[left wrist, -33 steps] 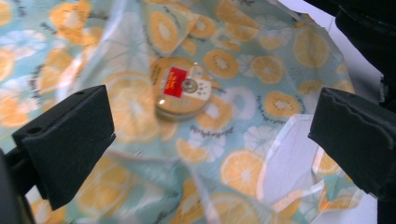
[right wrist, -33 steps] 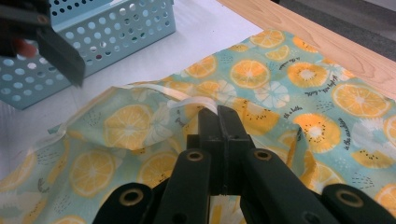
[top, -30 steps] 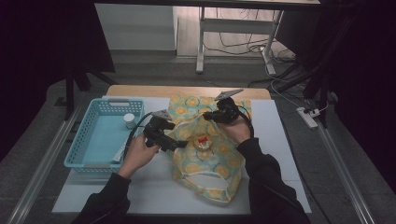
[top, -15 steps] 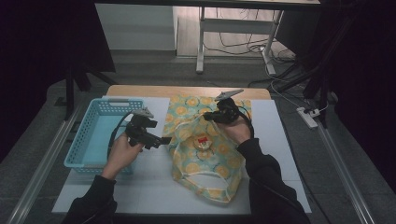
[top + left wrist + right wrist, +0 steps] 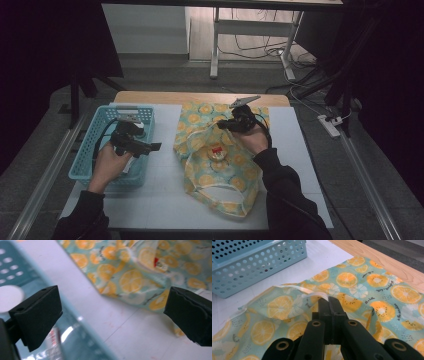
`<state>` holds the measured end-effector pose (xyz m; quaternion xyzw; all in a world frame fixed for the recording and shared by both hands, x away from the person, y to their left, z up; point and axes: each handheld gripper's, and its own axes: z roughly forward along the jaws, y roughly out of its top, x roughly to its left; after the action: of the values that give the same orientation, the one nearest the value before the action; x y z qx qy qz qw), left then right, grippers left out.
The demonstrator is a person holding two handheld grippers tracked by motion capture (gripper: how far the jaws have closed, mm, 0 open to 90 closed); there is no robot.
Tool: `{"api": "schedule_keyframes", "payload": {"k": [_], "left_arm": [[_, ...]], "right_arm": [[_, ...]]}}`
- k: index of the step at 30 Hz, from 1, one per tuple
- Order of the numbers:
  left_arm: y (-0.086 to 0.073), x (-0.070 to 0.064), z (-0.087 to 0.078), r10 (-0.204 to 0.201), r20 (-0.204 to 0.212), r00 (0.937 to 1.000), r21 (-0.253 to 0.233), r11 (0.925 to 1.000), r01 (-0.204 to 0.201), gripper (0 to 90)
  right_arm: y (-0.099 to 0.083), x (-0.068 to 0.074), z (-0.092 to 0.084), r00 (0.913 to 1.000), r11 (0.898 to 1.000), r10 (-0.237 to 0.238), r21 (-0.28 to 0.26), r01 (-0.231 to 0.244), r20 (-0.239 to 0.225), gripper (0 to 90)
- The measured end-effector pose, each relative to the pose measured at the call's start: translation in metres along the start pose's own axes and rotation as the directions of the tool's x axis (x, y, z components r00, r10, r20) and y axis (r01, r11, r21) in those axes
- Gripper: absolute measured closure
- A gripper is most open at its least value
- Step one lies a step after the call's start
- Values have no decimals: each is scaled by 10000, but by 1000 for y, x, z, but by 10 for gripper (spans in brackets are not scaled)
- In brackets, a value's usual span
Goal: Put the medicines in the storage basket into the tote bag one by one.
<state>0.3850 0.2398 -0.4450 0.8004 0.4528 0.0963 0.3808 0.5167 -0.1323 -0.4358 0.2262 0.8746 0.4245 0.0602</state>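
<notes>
A: The left gripper (image 5: pixel 152 147) is wide open and empty over the basket (image 5: pixel 85 165). It came there from the bag (image 5: pixel 220 165) at 3 o'clock.

B: The right gripper (image 5: pixel 328 300) pinches the bag's rim. If it slips, the bag may flop shut on the jar (image 5: pixel 218 153).

Basket (image 5: pixel 15 272) blurred, contents unreadable; item (image 5: pixel 218 151) inside bag (image 5: pixel 220 165) too small.

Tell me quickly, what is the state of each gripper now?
Left gripper: open, nothing between its jaws, above the blue basket.
Right gripper: shut on the edge of the citrus-print bag.
</notes>
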Motion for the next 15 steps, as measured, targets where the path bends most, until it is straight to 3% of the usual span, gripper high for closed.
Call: {"api": "schedule_keyframes", "payload": {"k": [4,10,15], "left_arm": [[-7,12,-7,-162,-270,9995,33,9999,163,16],[-20,30,-13,-432,-1003,9940,269,9986,461,2],[-31,43,-11,-561,-1141,9919,524,9967,624,0]], "right_arm": [[0,0,0,10000,10000,5,26,-5,0,900],[-1,0,1,10000,10000,-4,49,4,4,900],[-1,0,2,10000,10000,4,79,-4,-20,900]]}}
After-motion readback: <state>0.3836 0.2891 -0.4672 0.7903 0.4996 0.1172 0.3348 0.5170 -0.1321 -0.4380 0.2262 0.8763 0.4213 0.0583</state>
